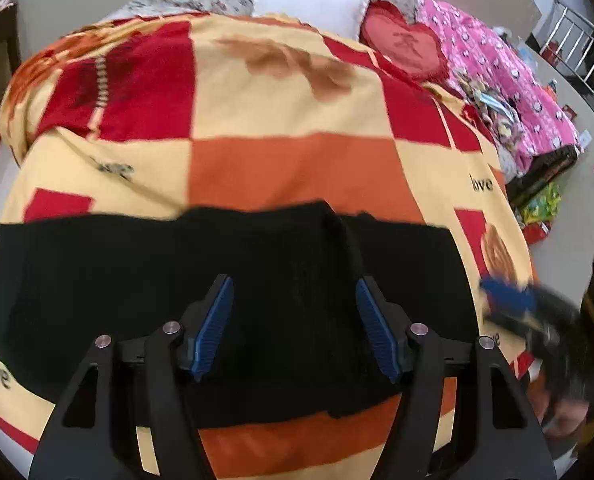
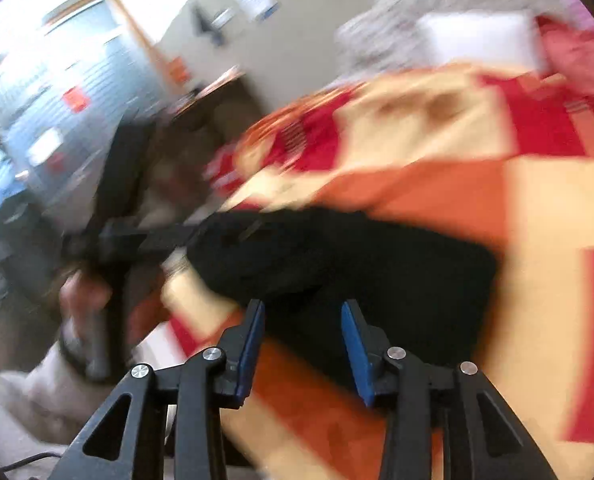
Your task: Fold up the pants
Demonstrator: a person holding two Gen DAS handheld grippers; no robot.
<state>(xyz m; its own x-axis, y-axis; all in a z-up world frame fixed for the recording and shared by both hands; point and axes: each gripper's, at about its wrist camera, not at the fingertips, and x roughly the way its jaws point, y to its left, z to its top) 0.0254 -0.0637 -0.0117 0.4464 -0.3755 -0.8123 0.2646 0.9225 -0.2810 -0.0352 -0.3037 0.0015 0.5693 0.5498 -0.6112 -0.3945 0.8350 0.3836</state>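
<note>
The black pants point(image 1: 137, 280) lie flat and folded across the checked red, orange and cream blanket point(image 1: 289, 164) on the bed. My left gripper point(image 1: 293, 286) is open above the middle of the pants, holding nothing. My right gripper shows blurred at the pants' right end in the left wrist view point(image 1: 513, 300). In the right wrist view, which is motion-blurred, the right gripper point(image 2: 303, 308) is open and empty over the near edge of the pants point(image 2: 377, 264). The left gripper point(image 2: 137, 240) appears there as a dark blur at the pants' left end.
A white pillow point(image 1: 309, 0), a red heart cushion point(image 1: 405, 46) and a pink quilt point(image 1: 497, 68) lie at the head and right side of the bed. A metal rail point(image 1: 589, 60) stands at far right. The person's hand point(image 2: 85, 292) shows at left.
</note>
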